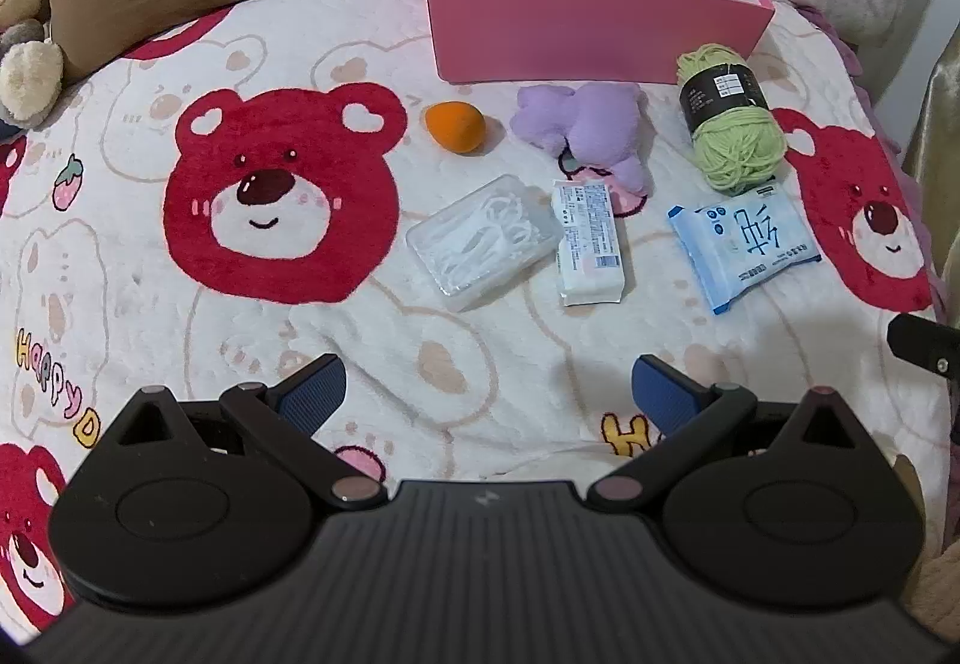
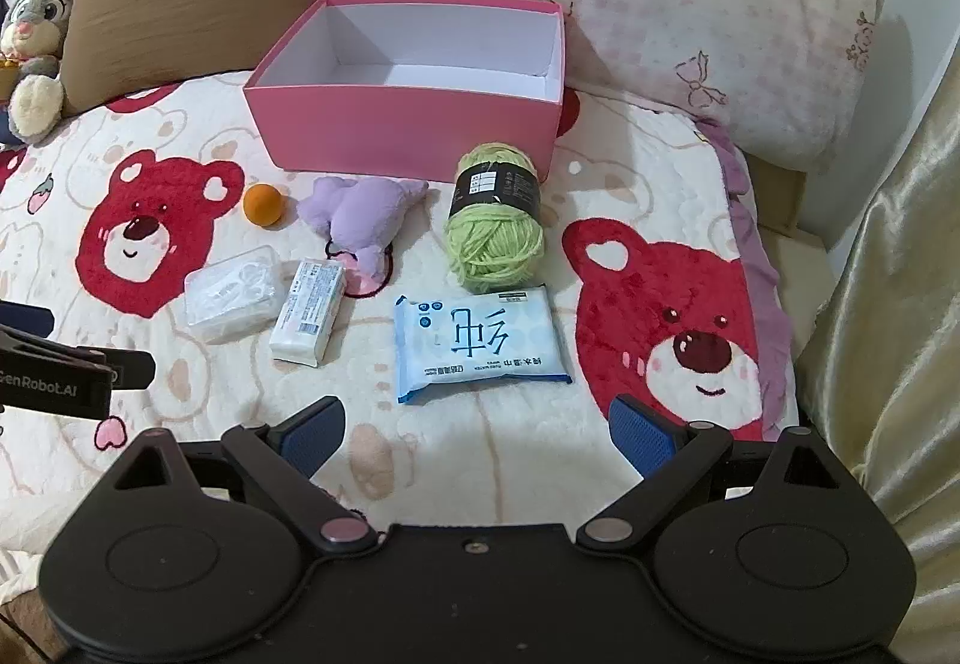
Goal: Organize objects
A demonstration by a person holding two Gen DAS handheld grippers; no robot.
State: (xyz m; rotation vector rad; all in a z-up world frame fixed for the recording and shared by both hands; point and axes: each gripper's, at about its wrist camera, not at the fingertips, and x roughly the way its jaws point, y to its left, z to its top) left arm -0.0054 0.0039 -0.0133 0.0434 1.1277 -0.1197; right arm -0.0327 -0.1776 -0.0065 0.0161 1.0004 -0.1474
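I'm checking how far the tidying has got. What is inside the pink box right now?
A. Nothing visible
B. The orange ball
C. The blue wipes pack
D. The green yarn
A: the pink box shows only its bare white interior, while the green yarn, orange ball and blue wipes pack all lie on the blanket in front of it.

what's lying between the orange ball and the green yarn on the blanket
A purple plush toy lies between the orange ball and the green yarn, touching neither. Both wrist views show it.
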